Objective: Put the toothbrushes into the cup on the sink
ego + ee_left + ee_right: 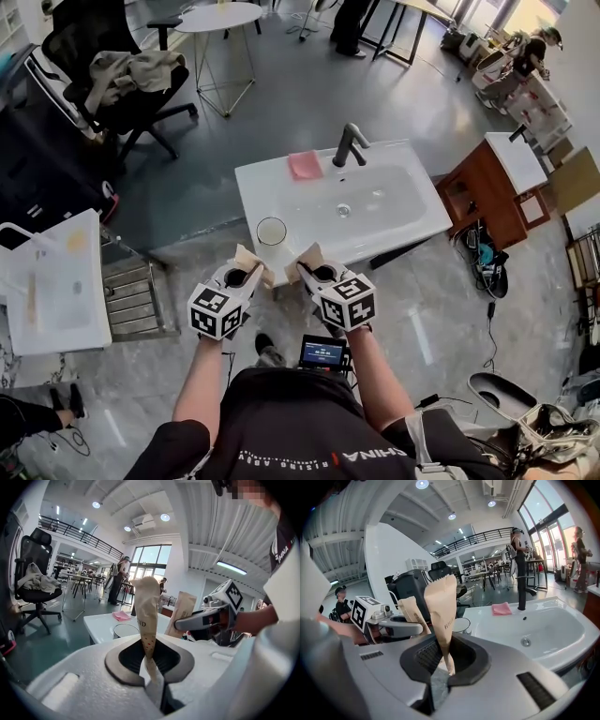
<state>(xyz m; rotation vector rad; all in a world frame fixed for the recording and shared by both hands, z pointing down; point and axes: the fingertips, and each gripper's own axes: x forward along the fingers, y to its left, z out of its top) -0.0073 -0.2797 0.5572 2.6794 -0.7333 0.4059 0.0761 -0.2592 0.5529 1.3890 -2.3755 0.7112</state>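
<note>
Each gripper is shut on a toothbrush in a tan paper wrapper. My left gripper (246, 273) holds one wrapped toothbrush (146, 616) upright between its jaws (151, 667). My right gripper (305, 271) holds the other wrapped toothbrush (442, 616) the same way (444, 667). Both hover side by side just in front of the white sink (394, 220). The cup (272, 231) stands on the sink's front left corner, a little beyond the two wrappers; it also shows as the cup (125, 630) and the cup (461, 624).
A pink cloth (304, 165) lies by the dark faucet (349, 142) at the sink's back. A wooden cabinet (487, 192) stands to the right, a white counter (56, 281) and a metal rack (131, 295) to the left. Farther back is an office chair (112, 75).
</note>
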